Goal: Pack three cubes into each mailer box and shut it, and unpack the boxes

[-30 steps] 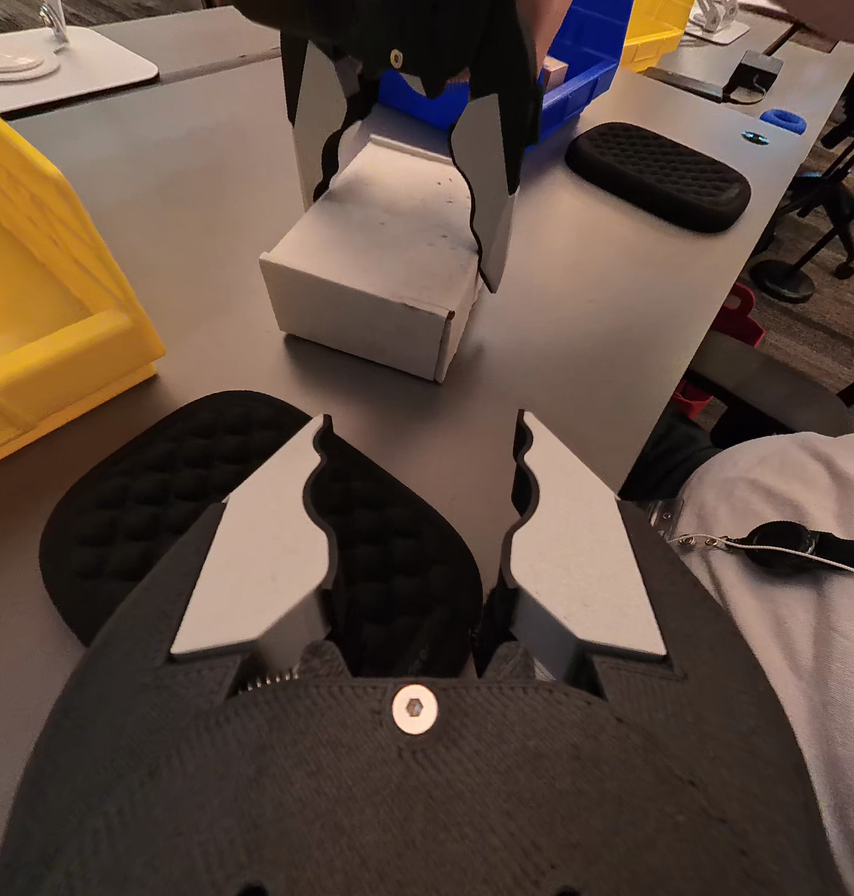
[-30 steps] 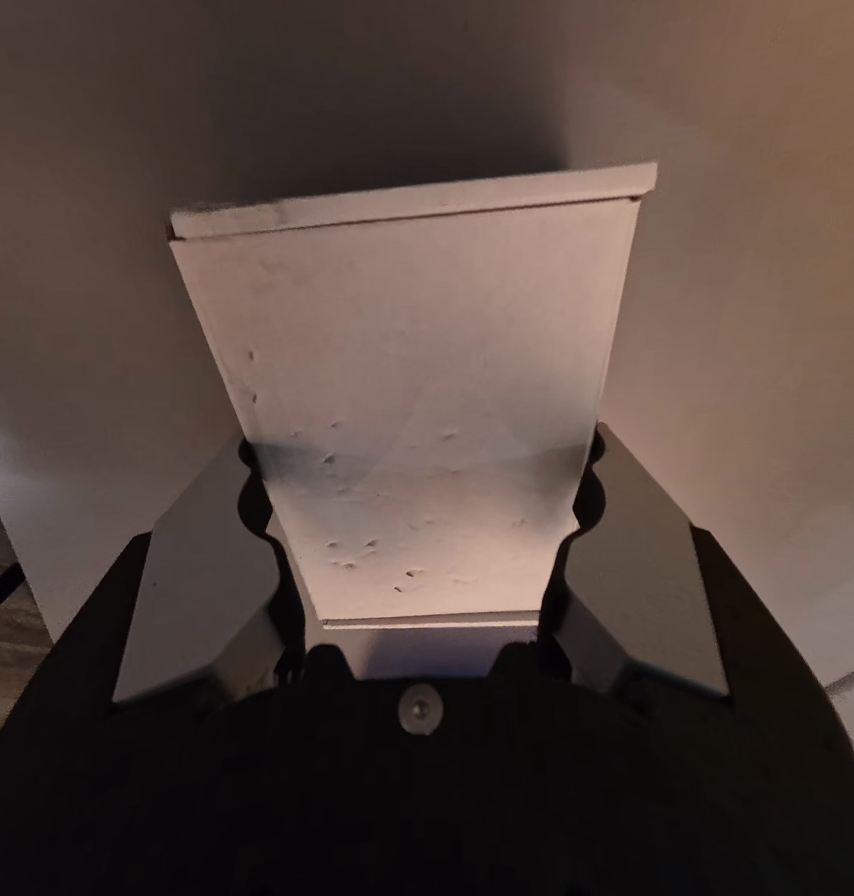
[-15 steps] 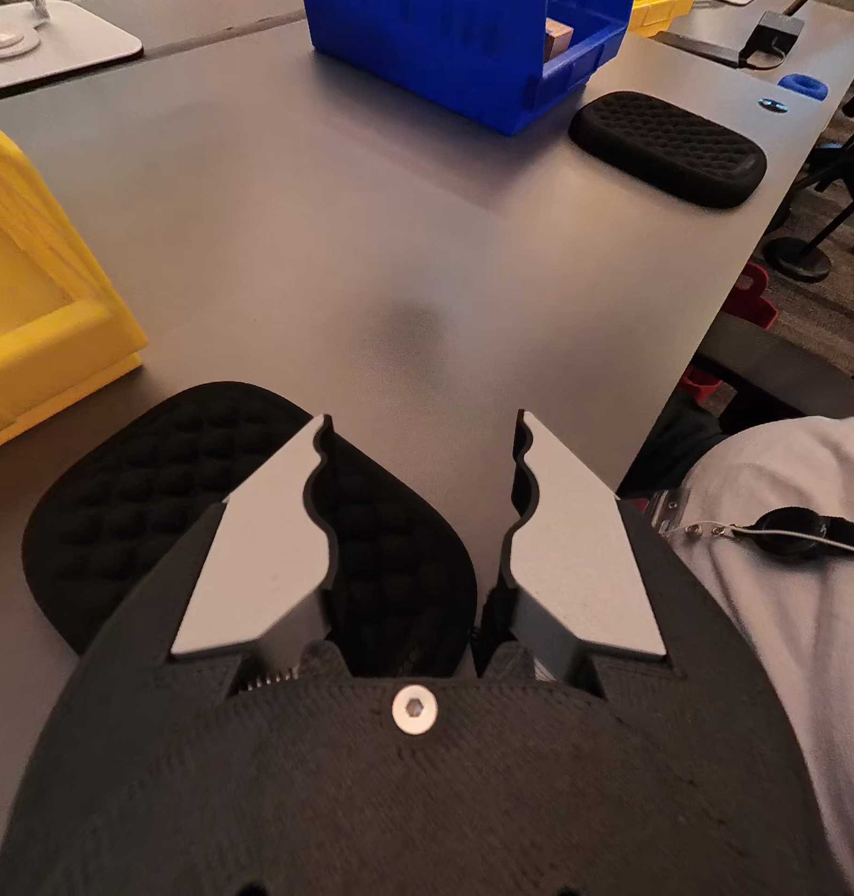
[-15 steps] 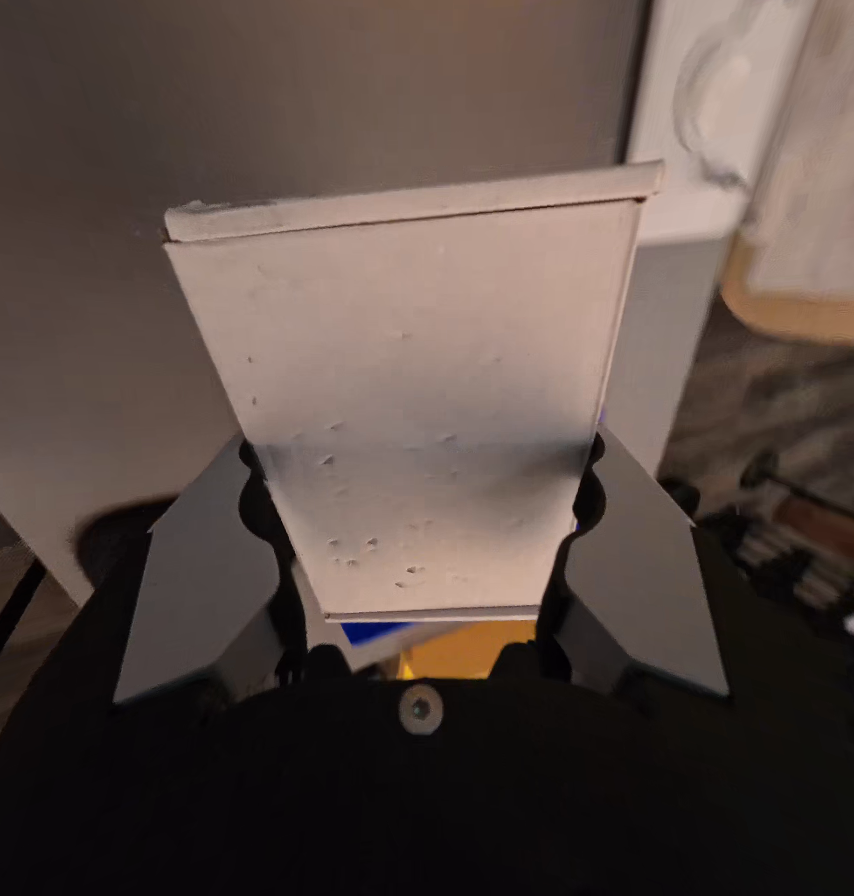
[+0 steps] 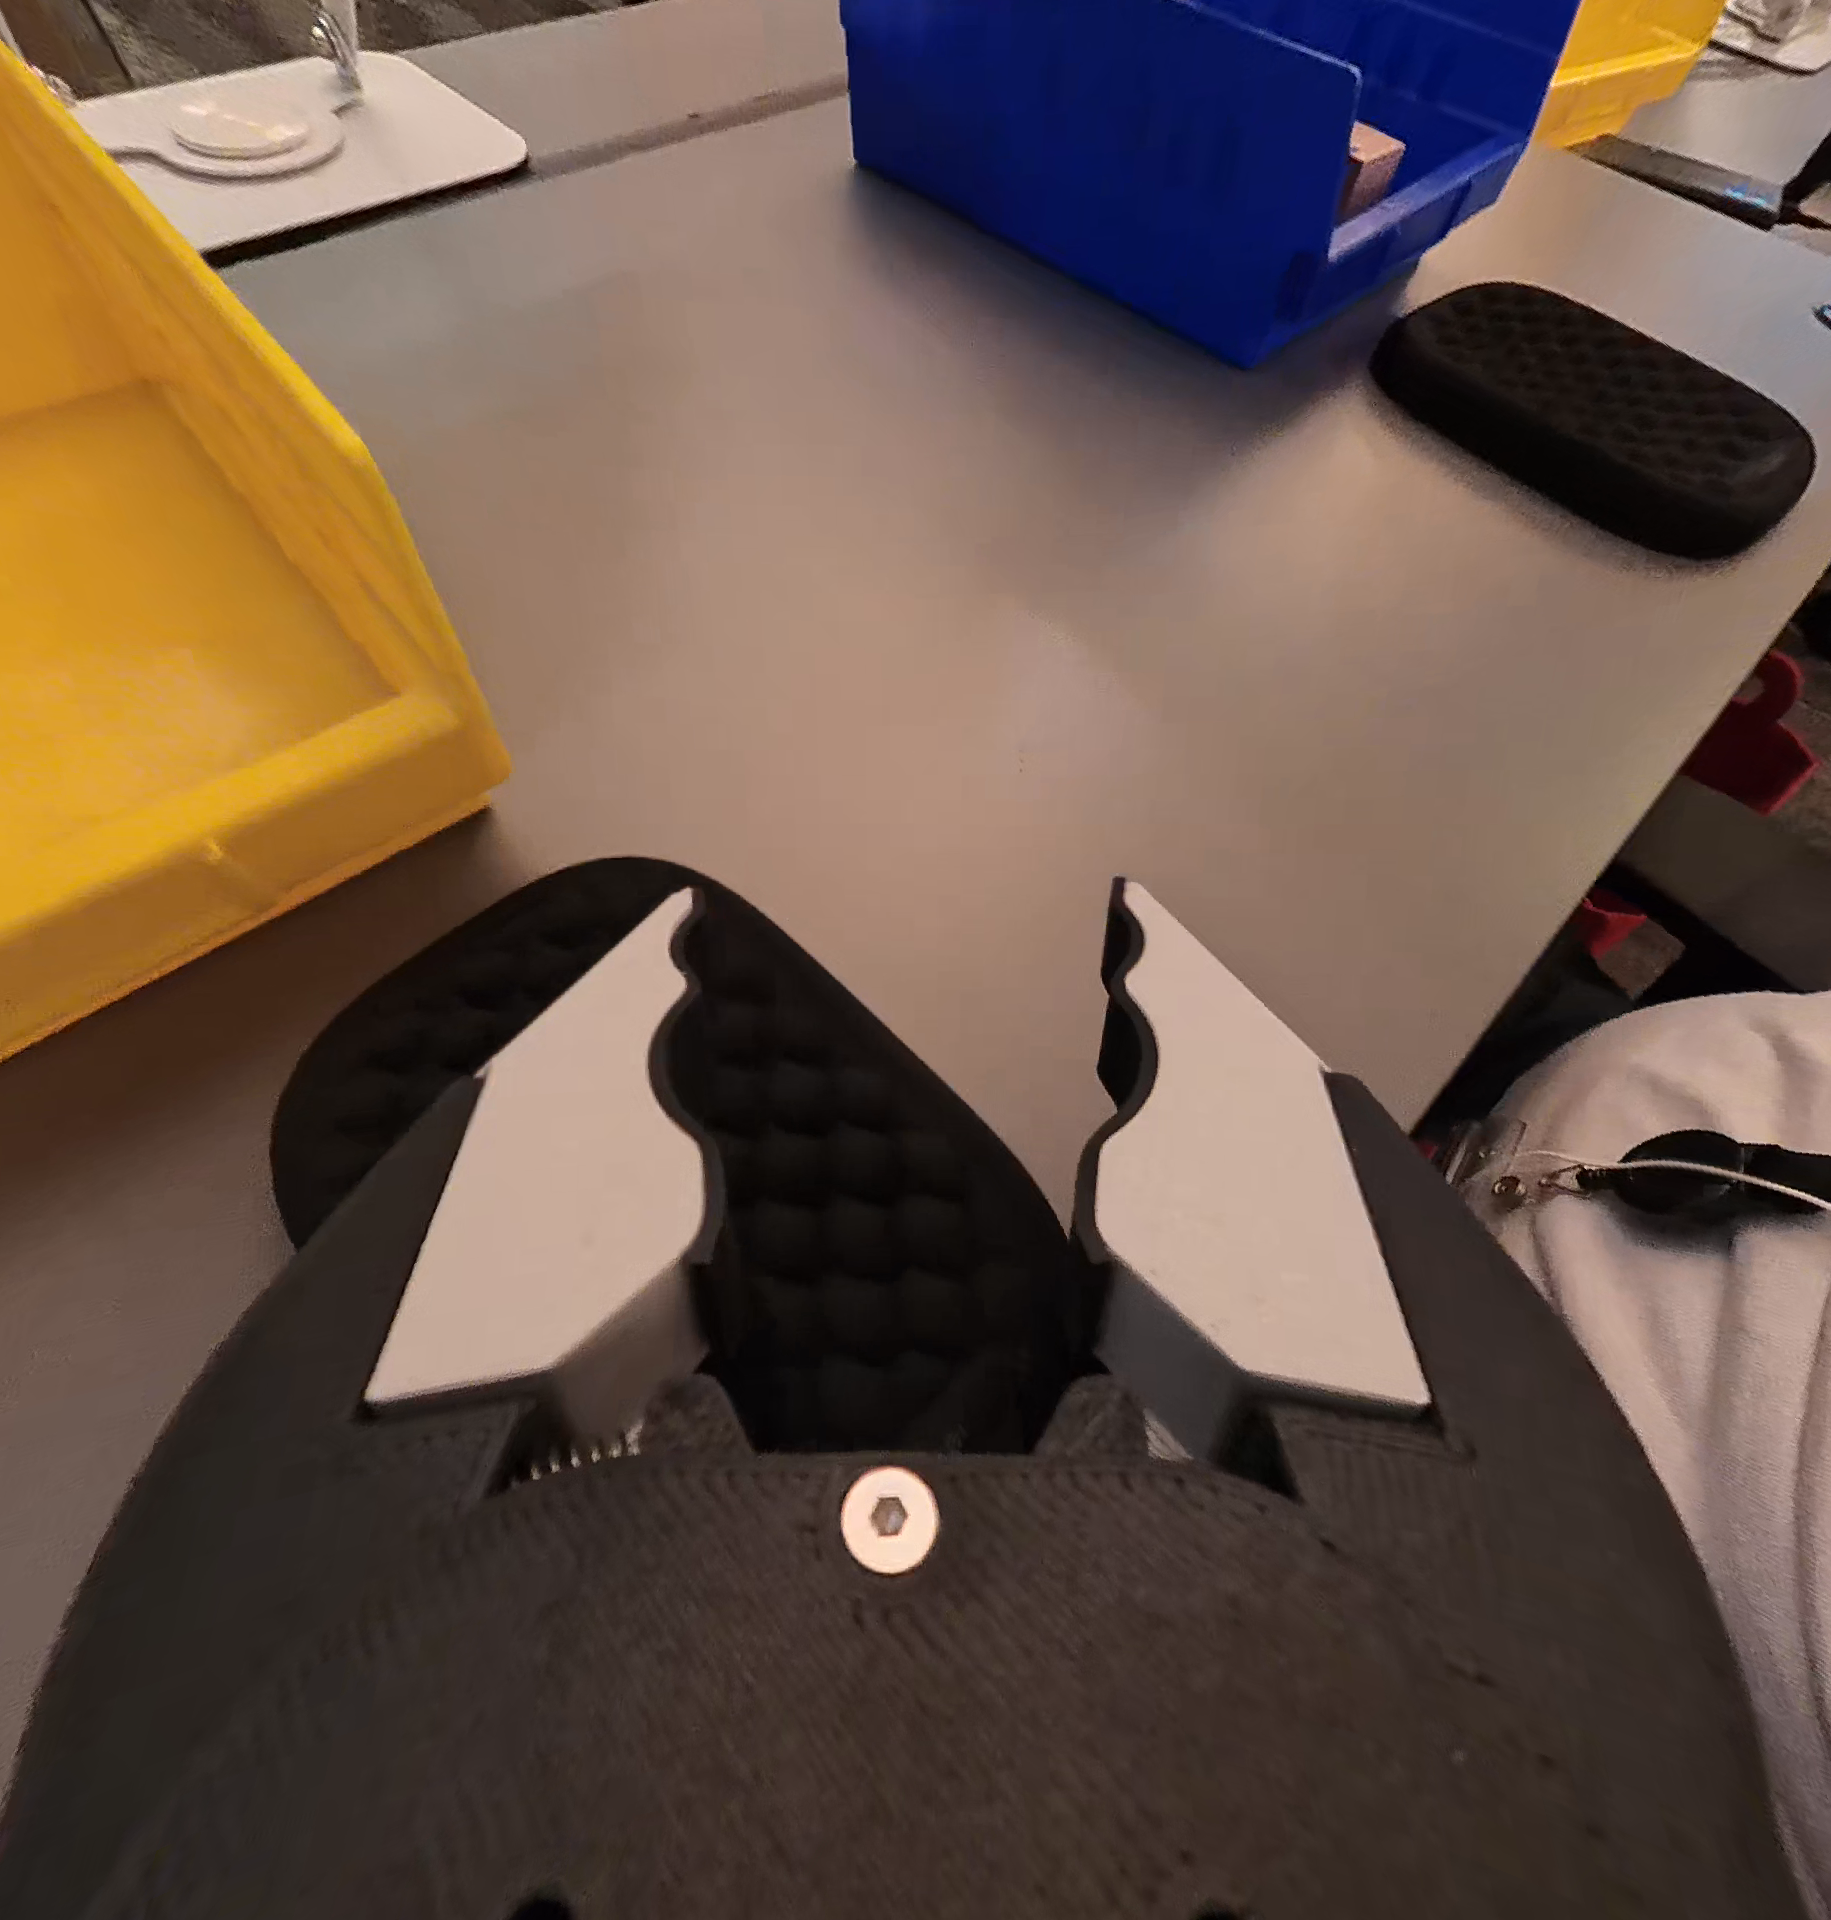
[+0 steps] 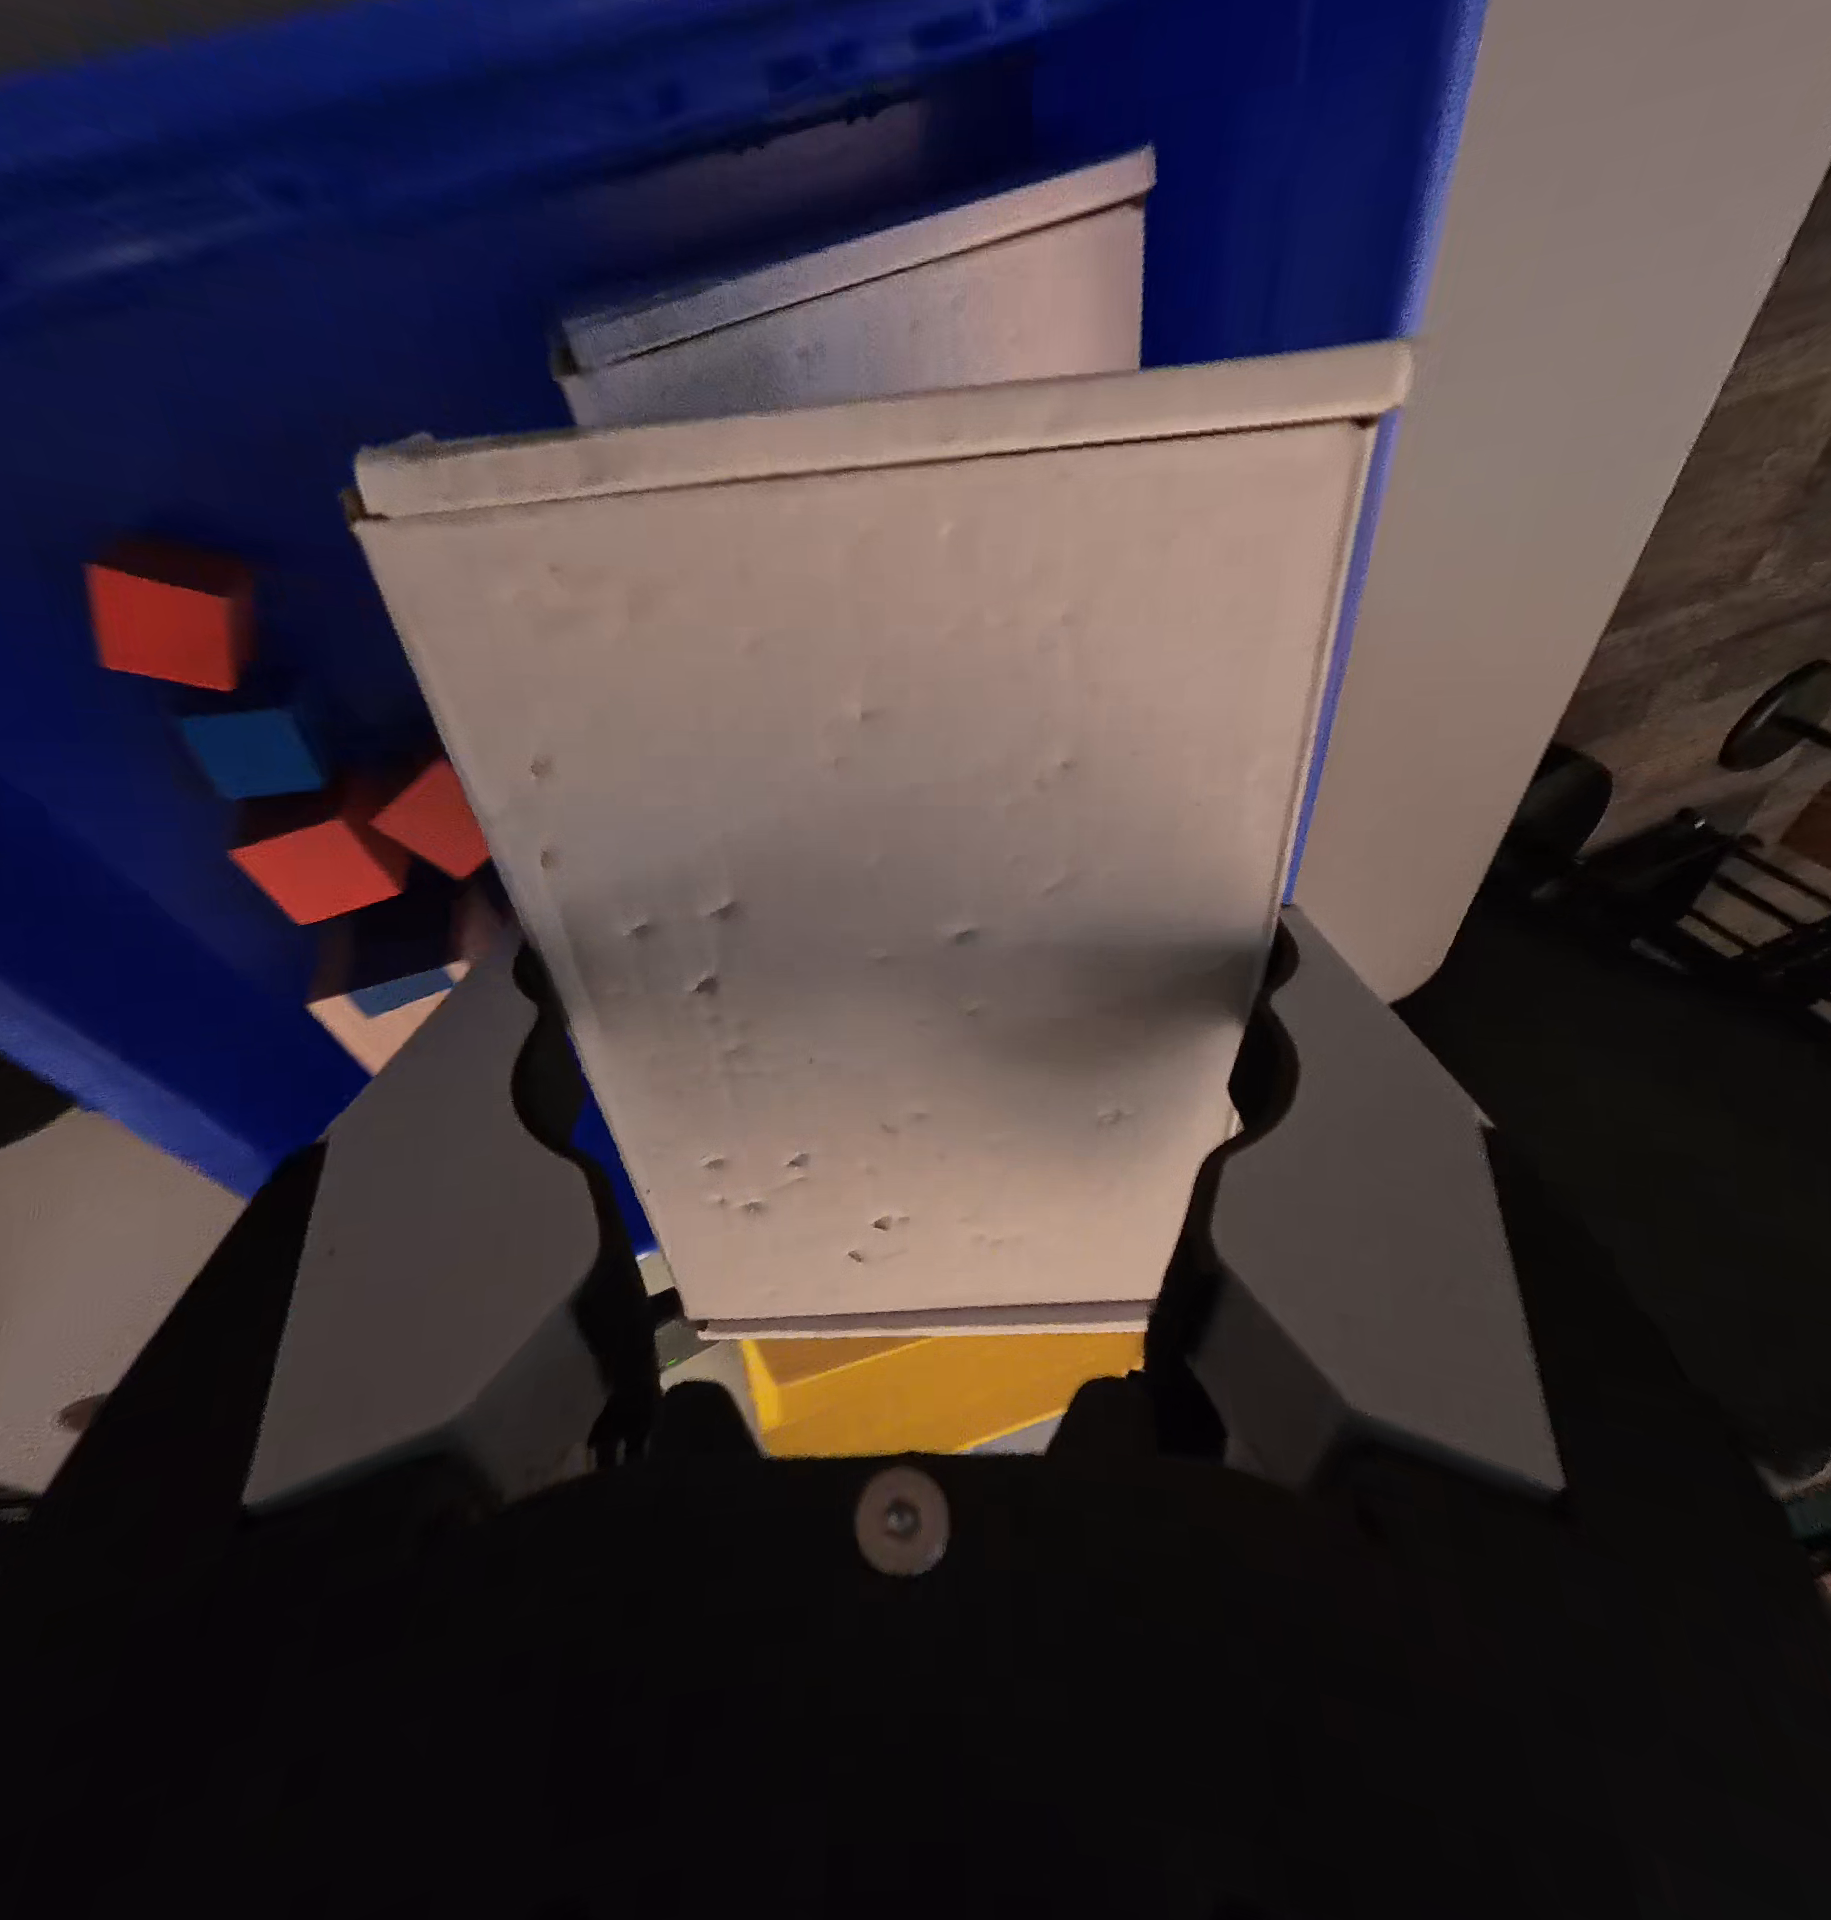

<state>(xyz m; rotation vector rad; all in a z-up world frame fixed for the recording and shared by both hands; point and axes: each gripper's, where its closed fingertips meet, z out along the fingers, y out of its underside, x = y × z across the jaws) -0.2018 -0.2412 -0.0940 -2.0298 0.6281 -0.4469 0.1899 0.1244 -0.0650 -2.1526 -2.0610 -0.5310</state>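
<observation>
Right gripper clamps the closed white cardboard mailer box above the blue plastic bin, likely to deposit it; left gripper idles, fingers apart.

An office-like workspace: grey desk, plastic parts bins, wrist-rest pads, chair bases on the floor.

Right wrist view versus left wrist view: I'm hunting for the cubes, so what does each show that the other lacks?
Only the right wrist view shows the right gripper clamping a white mailer box, plus red cubes and a second box. Only the left shows the open, empty left gripper, black pads and the large yellow bin. Both show the blue bin.
</observation>
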